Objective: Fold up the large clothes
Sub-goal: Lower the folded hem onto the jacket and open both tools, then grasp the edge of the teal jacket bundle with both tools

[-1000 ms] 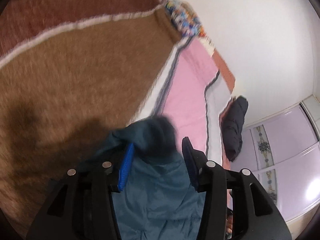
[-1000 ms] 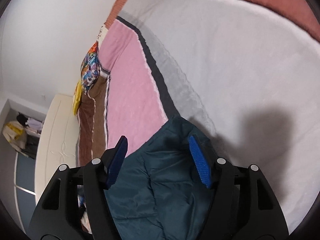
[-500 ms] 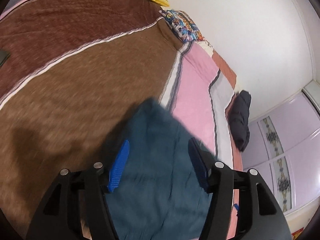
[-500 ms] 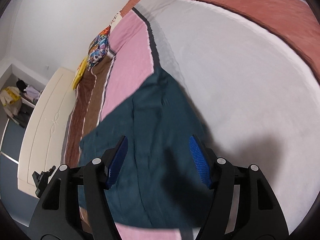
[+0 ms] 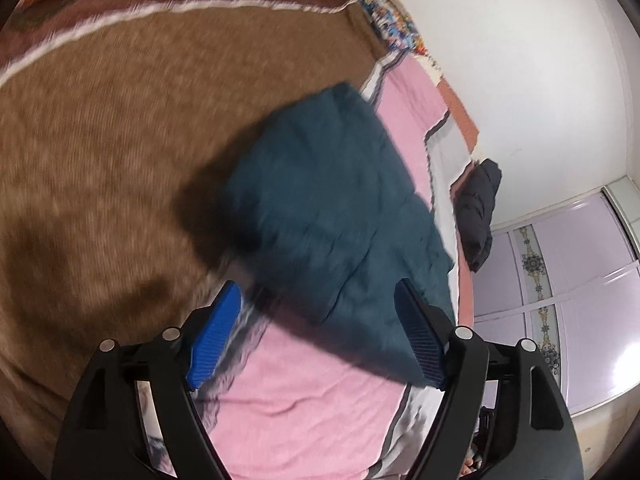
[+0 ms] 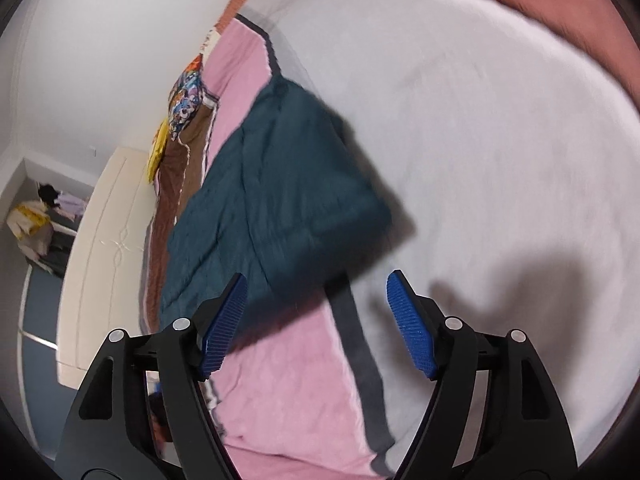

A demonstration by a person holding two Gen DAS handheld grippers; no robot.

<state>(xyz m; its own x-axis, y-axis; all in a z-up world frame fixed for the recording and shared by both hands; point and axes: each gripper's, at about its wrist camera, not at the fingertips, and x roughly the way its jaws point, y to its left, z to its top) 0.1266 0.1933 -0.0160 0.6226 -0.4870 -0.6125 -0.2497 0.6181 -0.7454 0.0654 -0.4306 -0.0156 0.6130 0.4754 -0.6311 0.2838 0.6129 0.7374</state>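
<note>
Item: teal quilted garment [image 5: 336,208], folded, lying on my bed's striped blanket [image 5: 312,400], across pink and brown bands. My left gripper [image 5: 320,340]: fingers apart, holding nothing. My right gripper [image 6: 316,320]: likewise.

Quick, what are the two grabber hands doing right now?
Left gripper: open, holding nothing; teal garment lies beyond it.
Right gripper: open, holding nothing.

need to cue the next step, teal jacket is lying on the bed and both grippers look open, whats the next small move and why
Probably bring both grippers down to the near edge of the teal jacket. The left gripper and right gripper are open, holding nothing, and the jacket lies folded over on the striped blanket, its near edge just ahead of the fingertips.
</note>
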